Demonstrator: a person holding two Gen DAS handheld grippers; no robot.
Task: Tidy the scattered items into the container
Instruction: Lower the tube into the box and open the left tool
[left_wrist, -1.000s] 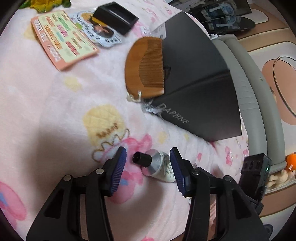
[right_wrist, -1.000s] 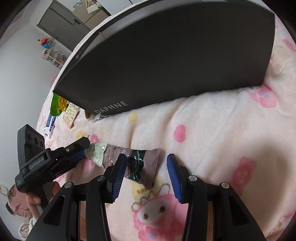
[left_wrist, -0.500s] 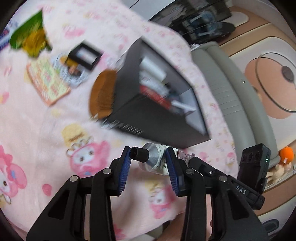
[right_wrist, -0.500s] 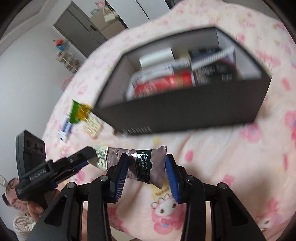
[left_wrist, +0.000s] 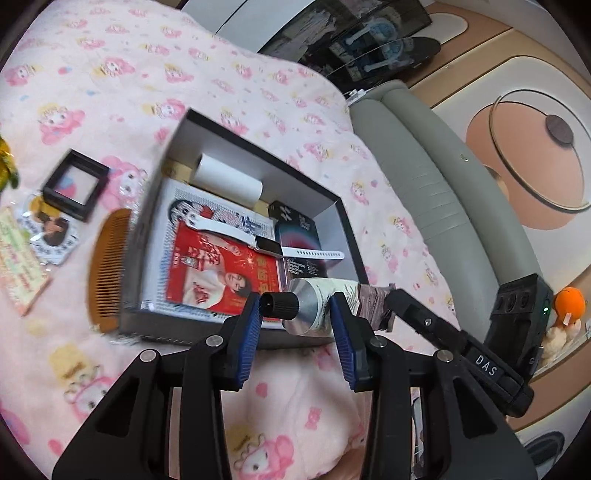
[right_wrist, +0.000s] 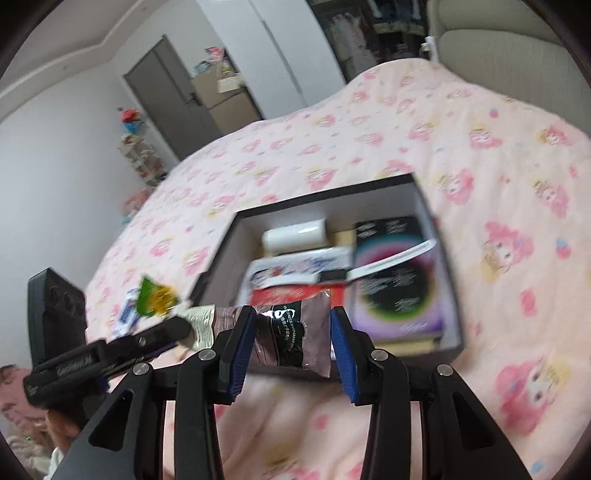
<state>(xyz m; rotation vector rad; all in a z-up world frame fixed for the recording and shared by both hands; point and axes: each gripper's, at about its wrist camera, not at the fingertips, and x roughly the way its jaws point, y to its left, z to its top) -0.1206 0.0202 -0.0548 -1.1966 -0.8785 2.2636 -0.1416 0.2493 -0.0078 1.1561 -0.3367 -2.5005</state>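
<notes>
Tube (left_wrist: 317, 306) hangs clamped between left tool (left_wrist: 295, 328) and right tool (right_wrist: 291, 332) beside the part-filled box (left_wrist: 343, 206); comb (left_wrist: 109, 266) lies outside.

Soft even indoor light, heavy fisheye warp, dark vignette corners.
Right wrist view motion-blurred throughout; left wrist view sharper, comb (left_wrist: 107, 269) edge smeared, glare on tube (left_wrist: 314, 308) shoulder.
</notes>
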